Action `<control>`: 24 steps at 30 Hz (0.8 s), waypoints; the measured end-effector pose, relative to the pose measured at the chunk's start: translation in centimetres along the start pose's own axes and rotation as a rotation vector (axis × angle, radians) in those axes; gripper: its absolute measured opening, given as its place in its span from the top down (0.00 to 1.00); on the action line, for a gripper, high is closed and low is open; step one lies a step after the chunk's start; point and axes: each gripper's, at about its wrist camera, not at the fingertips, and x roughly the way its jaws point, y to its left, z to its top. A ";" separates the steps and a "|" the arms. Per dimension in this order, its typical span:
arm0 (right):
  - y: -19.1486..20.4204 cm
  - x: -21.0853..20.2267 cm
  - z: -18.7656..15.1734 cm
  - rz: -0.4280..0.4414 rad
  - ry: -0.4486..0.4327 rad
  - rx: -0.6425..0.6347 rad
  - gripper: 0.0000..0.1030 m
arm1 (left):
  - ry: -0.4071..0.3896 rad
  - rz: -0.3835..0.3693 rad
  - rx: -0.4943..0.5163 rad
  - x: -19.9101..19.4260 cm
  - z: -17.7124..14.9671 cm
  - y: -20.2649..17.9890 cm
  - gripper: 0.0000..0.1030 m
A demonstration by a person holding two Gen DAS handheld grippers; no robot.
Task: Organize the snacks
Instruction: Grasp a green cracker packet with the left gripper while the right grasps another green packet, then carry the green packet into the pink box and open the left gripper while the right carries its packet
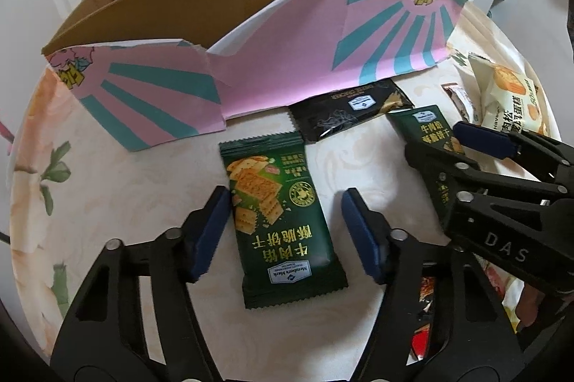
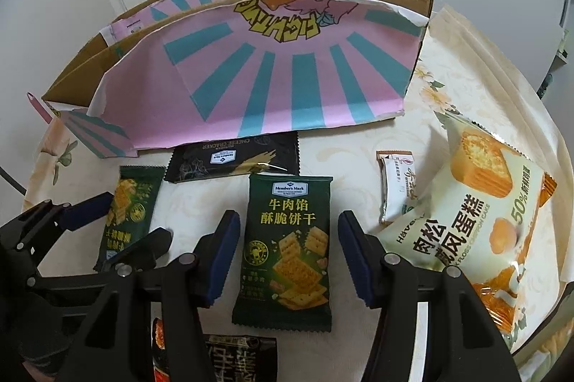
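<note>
Two dark green cracker packets lie flat on the floral tablecloth. My left gripper (image 1: pixel 285 231) is open, its blue pads on either side of one green packet (image 1: pixel 281 220), which also shows in the right wrist view (image 2: pixel 127 213). My right gripper (image 2: pixel 288 251) is open around the other green packet (image 2: pixel 287 249), which shows in the left wrist view (image 1: pixel 436 138) under the right gripper (image 1: pixel 448 145). A black cheese cracker packet (image 2: pixel 233 161) lies just beyond, against the pink and teal cardboard box (image 2: pixel 269 77). The left gripper (image 2: pixel 118 227) shows in the right wrist view.
A large cream meat floss cake bag (image 2: pixel 477 224) and a small white and brown sachet (image 2: pixel 396 188) lie to the right. More dark and red packets (image 2: pixel 229 358) lie near the front edge. The box (image 1: pixel 251 59) stands open behind. White doors stand beyond.
</note>
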 end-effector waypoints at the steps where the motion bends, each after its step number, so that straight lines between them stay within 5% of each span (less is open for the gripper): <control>1: 0.0 0.0 0.0 0.000 0.000 -0.001 0.49 | 0.000 -0.002 0.005 0.0 0.0 -0.2 0.49; 6: 0.6 0.3 0.0 -0.032 -0.004 -0.045 0.61 | 0.003 -0.005 0.015 -0.4 0.2 -0.9 0.59; 24: -1.2 -2.7 0.7 0.052 -0.049 -0.002 0.63 | -0.031 -0.006 -0.055 -4.4 1.2 0.3 0.60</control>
